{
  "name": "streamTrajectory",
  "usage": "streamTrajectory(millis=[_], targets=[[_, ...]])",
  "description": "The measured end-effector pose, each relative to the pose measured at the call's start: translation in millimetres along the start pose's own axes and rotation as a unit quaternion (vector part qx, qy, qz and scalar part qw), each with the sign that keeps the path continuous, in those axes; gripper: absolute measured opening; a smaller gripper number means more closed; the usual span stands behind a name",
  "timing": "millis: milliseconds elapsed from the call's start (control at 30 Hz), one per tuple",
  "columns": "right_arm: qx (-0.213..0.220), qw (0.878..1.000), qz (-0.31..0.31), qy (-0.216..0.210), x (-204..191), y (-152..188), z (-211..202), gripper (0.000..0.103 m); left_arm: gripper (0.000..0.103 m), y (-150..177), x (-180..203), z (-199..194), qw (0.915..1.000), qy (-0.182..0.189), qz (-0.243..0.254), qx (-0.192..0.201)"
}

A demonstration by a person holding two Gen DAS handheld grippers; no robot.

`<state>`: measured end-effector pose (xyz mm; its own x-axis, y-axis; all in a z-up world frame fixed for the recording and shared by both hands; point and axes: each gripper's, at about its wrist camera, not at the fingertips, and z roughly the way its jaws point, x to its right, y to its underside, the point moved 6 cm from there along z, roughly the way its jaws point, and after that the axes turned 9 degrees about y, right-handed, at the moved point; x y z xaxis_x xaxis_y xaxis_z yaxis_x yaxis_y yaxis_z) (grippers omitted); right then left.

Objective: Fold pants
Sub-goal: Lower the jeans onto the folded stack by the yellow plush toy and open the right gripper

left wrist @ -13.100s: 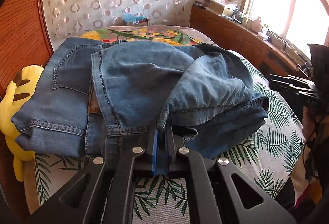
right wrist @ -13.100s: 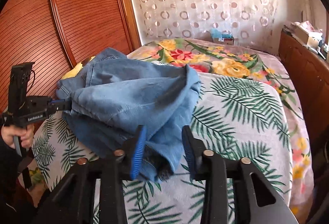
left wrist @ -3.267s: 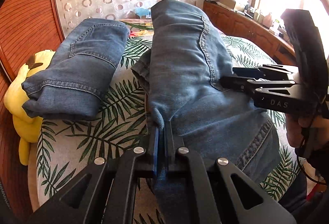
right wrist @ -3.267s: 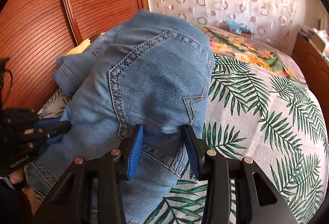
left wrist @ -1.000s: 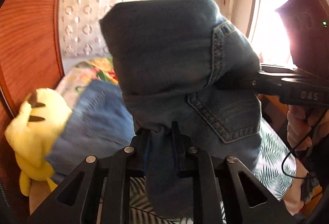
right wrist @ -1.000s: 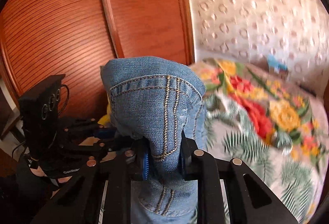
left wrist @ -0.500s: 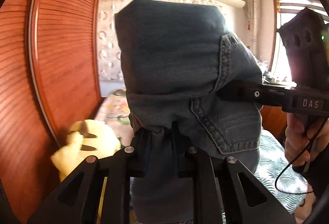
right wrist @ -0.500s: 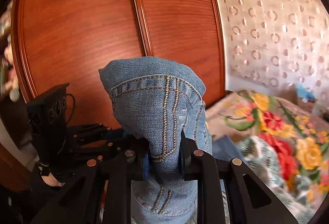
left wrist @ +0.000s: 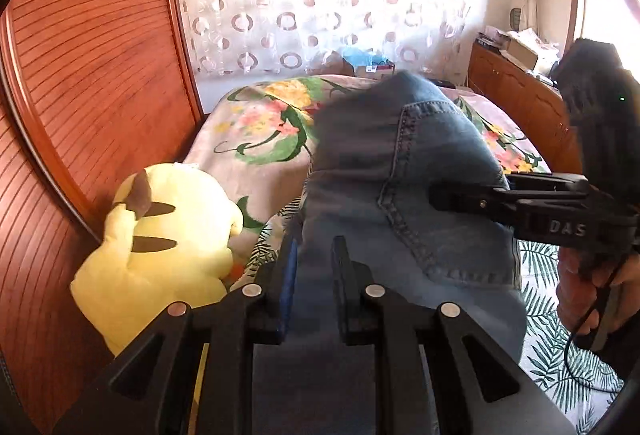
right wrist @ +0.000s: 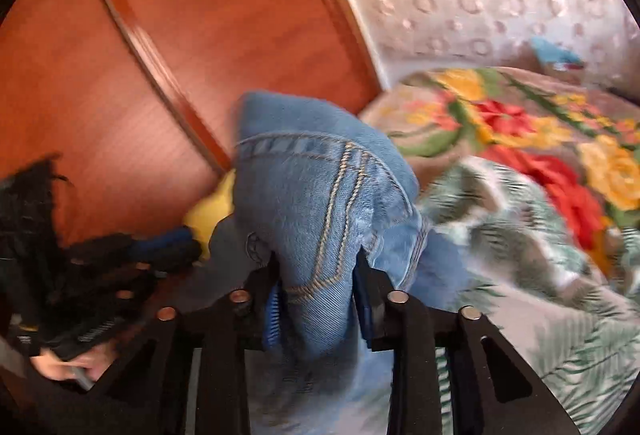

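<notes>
A folded bundle of blue jeans (left wrist: pixel 404 195) is held up between both grippers over the left side of the bed. In the left wrist view my left gripper (left wrist: pixel 314 259) has the denim between its fingers, jaws slightly parted, still gripping the fold. My right gripper shows there too (left wrist: pixel 436 195), reaching in from the right onto the back pocket. In the right wrist view my right gripper (right wrist: pixel 316 275) is closed on the thick denim fold (right wrist: pixel 320 203), and my left gripper (right wrist: pixel 188 249) shows blurred at the left.
A yellow plush toy (left wrist: pixel 160 235) lies at the bed's left edge against the wooden wardrobe doors (left wrist: pixel 80 75). The bed carries a floral blanket (left wrist: pixel 272 119) and a palm-leaf sheet (right wrist: pixel 560 335). A wooden cabinet (left wrist: pixel 516 91) stands at the right, a curtain behind.
Both grippers have swung down from high in the air, bringing the jeans bundle low over the bed beside the plush toy. The left jaws look wider apart than before.
</notes>
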<state>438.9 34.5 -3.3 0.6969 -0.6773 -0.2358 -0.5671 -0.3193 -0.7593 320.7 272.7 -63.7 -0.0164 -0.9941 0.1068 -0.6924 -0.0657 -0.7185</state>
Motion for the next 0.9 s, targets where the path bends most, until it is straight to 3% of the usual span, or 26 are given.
streamTrajectory(millis=[133,433,767,900], targets=[[0.010,0.998,-0.037,0.043,-1,-8,-6,0.053,0.019,0,-11,9,1.0000,-0.008,-0.001,-0.005],[0.033,0.987,-0.115,0.110,-51,1,-47,0.054,0.019,2,0,7,1.0000,-0.005,0.001,0.003],[0.056,0.987,-0.105,0.111,-50,32,-70,0.054,0.019,2,22,-29,0.9993,0.000,0.011,0.036],[0.063,0.987,-0.101,0.107,-51,41,-88,0.054,0.027,7,35,-40,0.9992,0.000,0.020,0.035]])
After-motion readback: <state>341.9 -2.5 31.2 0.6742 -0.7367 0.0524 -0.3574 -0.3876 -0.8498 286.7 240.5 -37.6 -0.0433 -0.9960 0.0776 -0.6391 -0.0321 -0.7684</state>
